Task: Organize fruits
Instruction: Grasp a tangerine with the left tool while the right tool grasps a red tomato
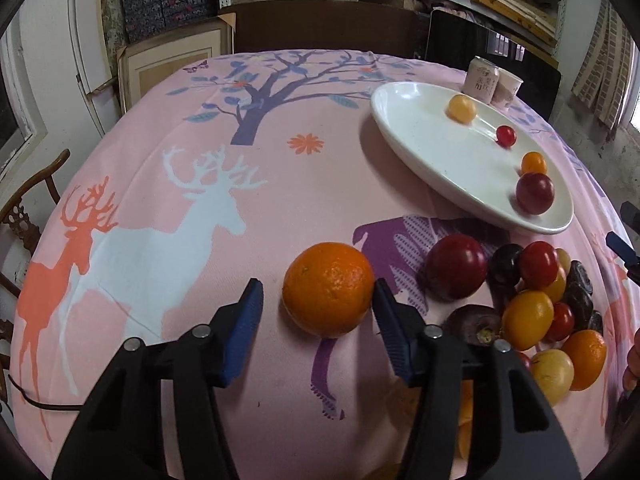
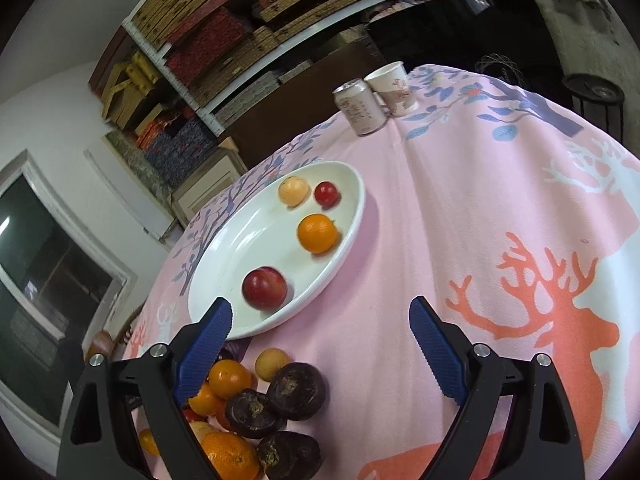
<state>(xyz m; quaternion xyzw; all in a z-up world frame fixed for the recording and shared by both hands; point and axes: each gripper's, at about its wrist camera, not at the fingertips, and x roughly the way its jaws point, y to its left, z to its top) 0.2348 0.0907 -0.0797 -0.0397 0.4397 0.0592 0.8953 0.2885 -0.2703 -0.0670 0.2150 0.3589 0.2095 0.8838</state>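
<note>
My left tongs (image 1: 318, 300) sit low over the tabletop (image 1: 160, 152) with the big orange (image 1: 329, 289) between the blue pads. The right pad (image 1: 394, 336) touches the orange's side; the left pad (image 1: 242, 332) stands clear of it, so the tongs are apart and not clamped. The orange rests on the pink cloth, about midway across, toward the near edge.

Just right of the orange lies a dark red plum (image 1: 456, 266), and beyond it, by the right edge, the heap (image 1: 536, 300): small red and yellow-orange fruits, dark wrinkled ones, another orange. The heap touches nothing on the plate.

The white plate (image 1: 424, 140) stands toward the far right corner. In it are four fruits, each apart from the others: a pale yellow one (image 1: 461, 108), a small red one (image 1: 505, 136), a small orange one (image 1: 533, 163) and a red plum (image 1: 535, 193) nearest me. Behind the plate, at the far edge, a can (image 1: 480, 79) and a paper cup (image 1: 507, 87) stand upright, touching or nearly so.

My right tongs (image 2: 320, 320) hang wide apart with nothing between them, above bare cloth just beside the plate's near rim (image 2: 256, 330). Their left pad (image 2: 208, 344) overlaps that rim in the right wrist view; whether it touches I cannot tell. Below them the dark fruits (image 2: 276, 404) of the heap show.
</note>
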